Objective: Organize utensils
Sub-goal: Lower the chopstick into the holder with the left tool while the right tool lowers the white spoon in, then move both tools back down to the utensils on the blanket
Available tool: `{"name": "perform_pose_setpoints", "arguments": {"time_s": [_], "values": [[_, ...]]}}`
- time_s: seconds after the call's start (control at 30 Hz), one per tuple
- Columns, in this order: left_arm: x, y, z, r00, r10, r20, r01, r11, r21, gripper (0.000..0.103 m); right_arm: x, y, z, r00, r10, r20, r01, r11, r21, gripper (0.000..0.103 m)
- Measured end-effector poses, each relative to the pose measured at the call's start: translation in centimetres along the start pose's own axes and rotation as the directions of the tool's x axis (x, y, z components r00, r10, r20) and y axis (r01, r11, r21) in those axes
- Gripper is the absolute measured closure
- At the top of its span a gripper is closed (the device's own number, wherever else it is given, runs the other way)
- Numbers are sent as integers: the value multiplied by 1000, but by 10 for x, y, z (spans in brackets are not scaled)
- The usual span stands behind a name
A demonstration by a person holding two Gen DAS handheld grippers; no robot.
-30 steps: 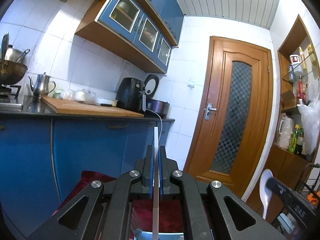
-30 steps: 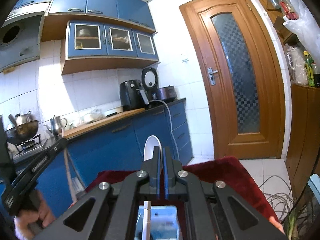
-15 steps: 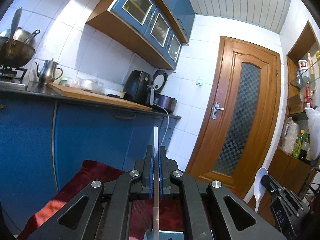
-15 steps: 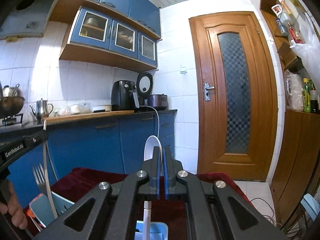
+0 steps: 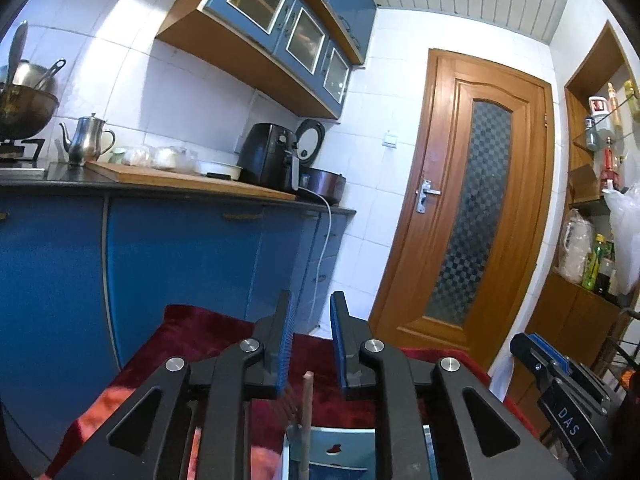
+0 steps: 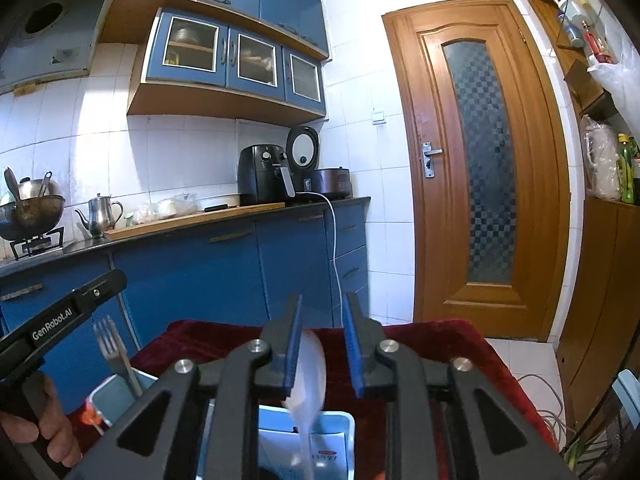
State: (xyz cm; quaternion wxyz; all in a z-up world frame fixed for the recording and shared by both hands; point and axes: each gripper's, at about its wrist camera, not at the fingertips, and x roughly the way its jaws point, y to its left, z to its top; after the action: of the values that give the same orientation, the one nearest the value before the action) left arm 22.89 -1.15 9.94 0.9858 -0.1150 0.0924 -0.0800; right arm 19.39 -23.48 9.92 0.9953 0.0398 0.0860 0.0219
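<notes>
Both sets of fingers have just been opening and hold nothing. The fork (image 6: 114,354) and spoon (image 6: 308,376) stand in blue cups (image 6: 340,424). Lift both grippers straight up, clear of them.

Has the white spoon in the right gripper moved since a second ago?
Yes. The white spoon has sunk between the right gripper's fingers, which have just been opening. Its bowl reached above the fingertips, against the blue cupboards; now it sits below them, blurred, over the blue holder.
</notes>
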Motion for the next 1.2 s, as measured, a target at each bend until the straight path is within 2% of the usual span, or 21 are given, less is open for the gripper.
{"name": "perform_pose_setpoints", "arguments": {"time_s": [0.37,0.67,1.0,1.2], "values": [[-40,-5,25,999,-32,-39,34,999,31,85,-39,-1,20,1000,23,-6,-22,999,41,79],[-76,-6,33,993,-14,-117,19,999,46,85,-77,-1,28,997,29,-74,-25,998,58,79],[-112,4,19,974,-21,-224,33,998,49,85,-116,-6,10,980,36,-197,-16,994,104,79],[-129,6,8,961,-5,-275,24,998,66,85,-137,-7,-2,971,28,-237,-5,995,97,79]]}}
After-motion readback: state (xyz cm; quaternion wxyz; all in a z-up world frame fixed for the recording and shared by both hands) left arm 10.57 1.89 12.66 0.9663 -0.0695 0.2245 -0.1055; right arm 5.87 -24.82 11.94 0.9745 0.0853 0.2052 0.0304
